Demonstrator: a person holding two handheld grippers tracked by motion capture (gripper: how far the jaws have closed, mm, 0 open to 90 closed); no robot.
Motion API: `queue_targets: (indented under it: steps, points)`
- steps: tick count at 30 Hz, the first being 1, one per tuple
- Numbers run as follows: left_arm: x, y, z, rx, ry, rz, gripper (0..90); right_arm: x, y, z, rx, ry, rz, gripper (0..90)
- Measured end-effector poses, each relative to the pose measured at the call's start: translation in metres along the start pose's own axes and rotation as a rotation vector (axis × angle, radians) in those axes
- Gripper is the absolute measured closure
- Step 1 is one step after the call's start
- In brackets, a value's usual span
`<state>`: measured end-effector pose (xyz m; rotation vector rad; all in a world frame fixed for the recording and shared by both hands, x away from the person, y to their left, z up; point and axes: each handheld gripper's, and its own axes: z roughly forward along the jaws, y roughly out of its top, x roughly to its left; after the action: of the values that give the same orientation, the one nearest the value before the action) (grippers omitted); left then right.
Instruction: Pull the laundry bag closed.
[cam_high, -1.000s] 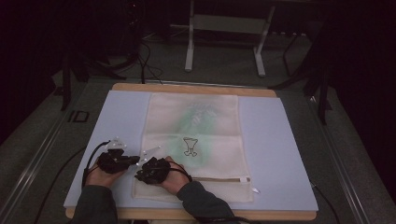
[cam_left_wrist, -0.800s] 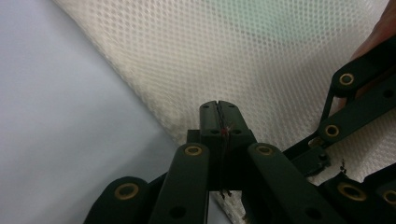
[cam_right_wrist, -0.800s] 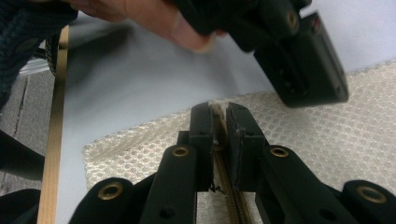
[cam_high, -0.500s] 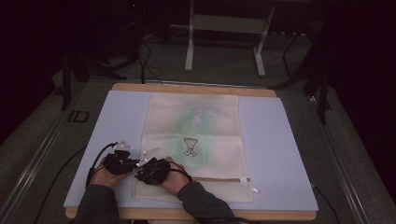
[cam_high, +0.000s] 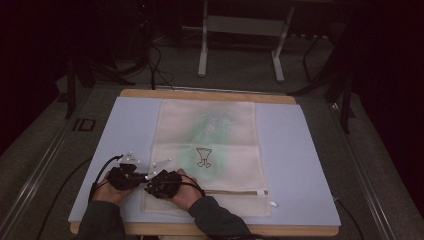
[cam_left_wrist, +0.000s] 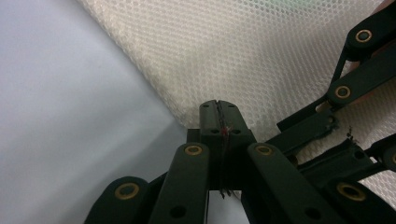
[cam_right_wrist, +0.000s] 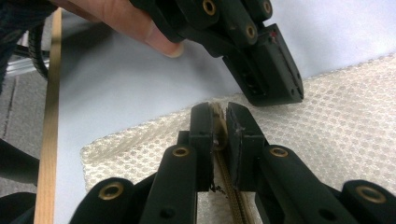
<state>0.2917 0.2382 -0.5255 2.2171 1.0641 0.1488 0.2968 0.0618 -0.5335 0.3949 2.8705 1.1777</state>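
I held the cream mesh zippered laundry bag (cam_high: 207, 145) flat: left gripper (cam_left_wrist: 218, 108) pressed together at its edge, right gripper (cam_right_wrist: 219, 122) pinching its tan zipper (cam_right_wrist: 229, 186), probably for opening.

I am working in what looks like a dim lab or recording studio. My table (cam_high: 300, 150) is a wooden board under a pale blue mat, at the centre of the frame. Across the top stand metal stand legs (cam_high: 202, 45) on grey carpet (cam_high: 240, 75), with black cables (cam_high: 155, 70) trailing at upper left.
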Motion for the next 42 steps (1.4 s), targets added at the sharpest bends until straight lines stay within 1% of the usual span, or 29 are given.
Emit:
queue_targets:
  steps: [5, 6, 9, 10, 13, 15, 16, 17, 23, 28, 33, 36, 37, 38, 42]
  points:
    - [-0.004, 0.001, 0.001, 0.011, 0.031, 0.022, 89.8, 0.002, -0.001, 0.0, -0.003, -0.014, 0.01, 81.9]
    - [-0.004, 0.001, 0.001, 0.01, 0.032, 0.02, 89.8, 0.003, -0.001, 0.0, -0.004, -0.021, 0.011, 81.9]
    - [-0.004, 0.001, 0.001, 0.011, 0.03, 0.017, 89.8, 0.003, -0.001, 0.0, -0.005, -0.018, 0.017, 81.9]
    - [-0.005, 0.001, 0.001, 0.014, 0.034, 0.022, 89.9, 0.003, -0.001, 0.0, -0.006, -0.015, 0.021, 81.9]
    - [-0.008, 0.003, 0.002, 0.033, 0.062, 0.056, 90.0, 0.002, -0.001, -0.001, -0.004, -0.013, 0.02, 82.1]
    - [-0.009, 0.004, 0.002, 0.036, 0.067, 0.06, 90.0, 0.003, 0.0, -0.002, 0.005, -0.016, 0.009, 82.1]
    - [-0.009, 0.004, 0.002, 0.038, 0.069, 0.061, 90.0, 0.003, 0.0, -0.003, 0.008, -0.015, 0.004, 82.1]
    - [-0.009, 0.004, 0.002, 0.038, 0.069, 0.062, 90.0, 0.002, 0.0, -0.004, 0.014, -0.012, 0.012, 82.2]
    - [-0.008, 0.004, 0.002, 0.036, 0.062, 0.054, 90.0, 0.001, -0.002, -0.007, 0.023, -0.01, -0.007, 82.2]
    - [-0.007, 0.003, 0.002, 0.03, 0.056, 0.051, 90.0, 0.0, -0.004, -0.01, 0.029, -0.007, -0.011, 82.3]
    - [-0.009, 0.003, 0.002, 0.031, 0.066, 0.067, 90.0, 0.0, -0.005, -0.01, 0.033, -0.011, -0.012, 82.2]
    - [-0.011, 0.003, 0.002, 0.028, 0.081, 0.086, 89.9, 0.001, -0.005, -0.01, 0.031, -0.017, -0.012, 82.2]
    - [-0.012, 0.002, 0.002, 0.026, 0.088, 0.101, 89.9, 0.001, -0.006, -0.009, 0.026, -0.018, -0.009, 82.2]
    - [-0.013, 0.002, 0.002, 0.024, 0.092, 0.107, 89.8, 0.001, -0.006, -0.009, 0.023, -0.017, -0.005, 82.2]
    - [-0.016, 0.0, 0.001, 0.017, 0.093, 0.11, 89.6, 0.001, -0.007, -0.009, 0.018, -0.018, 0.0, 82.1]
